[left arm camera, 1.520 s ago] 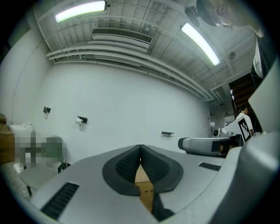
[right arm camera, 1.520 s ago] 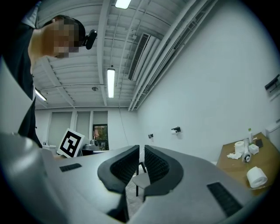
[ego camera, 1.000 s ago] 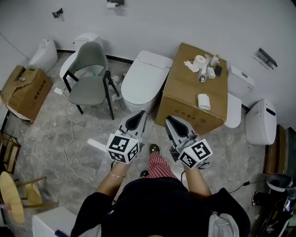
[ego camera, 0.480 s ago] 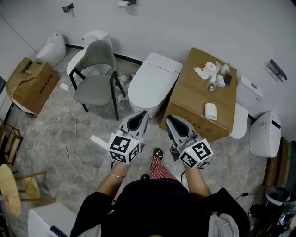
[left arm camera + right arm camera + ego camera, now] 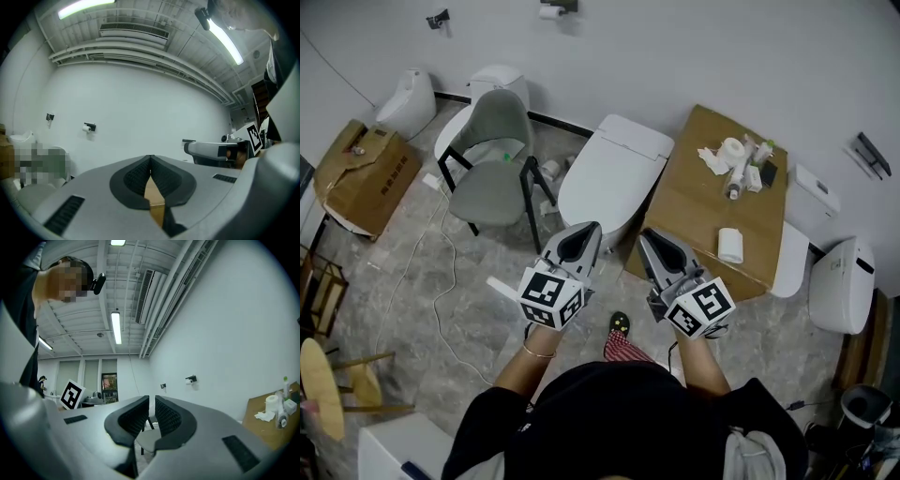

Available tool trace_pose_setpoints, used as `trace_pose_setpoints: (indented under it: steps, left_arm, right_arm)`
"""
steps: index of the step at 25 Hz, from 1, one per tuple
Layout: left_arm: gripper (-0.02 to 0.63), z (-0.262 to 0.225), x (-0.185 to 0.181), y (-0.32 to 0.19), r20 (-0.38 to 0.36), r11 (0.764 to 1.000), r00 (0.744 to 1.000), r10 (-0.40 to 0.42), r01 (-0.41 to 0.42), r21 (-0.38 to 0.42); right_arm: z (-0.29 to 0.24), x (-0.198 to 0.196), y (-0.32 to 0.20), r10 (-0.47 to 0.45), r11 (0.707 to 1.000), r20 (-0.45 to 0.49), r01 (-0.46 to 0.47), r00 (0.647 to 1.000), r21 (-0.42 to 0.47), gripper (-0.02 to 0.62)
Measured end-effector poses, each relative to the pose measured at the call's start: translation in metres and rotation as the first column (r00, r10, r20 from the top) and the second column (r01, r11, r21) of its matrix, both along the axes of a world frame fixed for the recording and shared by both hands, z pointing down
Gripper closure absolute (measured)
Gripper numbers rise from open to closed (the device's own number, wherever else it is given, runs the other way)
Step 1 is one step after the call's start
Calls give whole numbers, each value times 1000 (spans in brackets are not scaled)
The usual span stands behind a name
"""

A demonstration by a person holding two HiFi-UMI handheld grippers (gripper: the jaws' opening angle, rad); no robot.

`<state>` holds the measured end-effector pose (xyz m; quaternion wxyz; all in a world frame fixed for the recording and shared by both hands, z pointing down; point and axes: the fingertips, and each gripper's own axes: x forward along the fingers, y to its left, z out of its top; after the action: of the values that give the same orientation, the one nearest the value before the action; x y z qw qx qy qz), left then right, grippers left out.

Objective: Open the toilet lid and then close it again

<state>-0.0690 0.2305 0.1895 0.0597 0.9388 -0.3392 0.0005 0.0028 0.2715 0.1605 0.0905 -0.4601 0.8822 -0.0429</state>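
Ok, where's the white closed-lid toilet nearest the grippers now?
Head view, centre: the white toilet stands against the wall, between the grey chair at left and the brown cardboard box at right.

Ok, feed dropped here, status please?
Left gripper, right gripper shut, empty. Toilet lid down, not reached. Cardboard box close beside it, chair other side.

Head view: above person (image 5: 619,422), steeply down, floor (image 5: 459,272) far; toilet (image 5: 614,173) at 12 o'clock. Left gripper view on left hand-held gripper (image 5: 589,230), right gripper view on right hand-held gripper (image 5: 645,236): low, level along jaws toward wall (image 5: 140,108). All share paper holder (image 5: 551,9) (left view's 9 o'clock).
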Motion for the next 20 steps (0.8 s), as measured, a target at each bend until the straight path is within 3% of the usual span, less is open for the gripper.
trace_pose_setpoints:
  steps: [20]
  left_arm:
    - [601,10,34,-86,19,997,998,-62,62,-51]
  right_arm:
    - [13,36,-89,-86,996,44,88,995,-26,541]
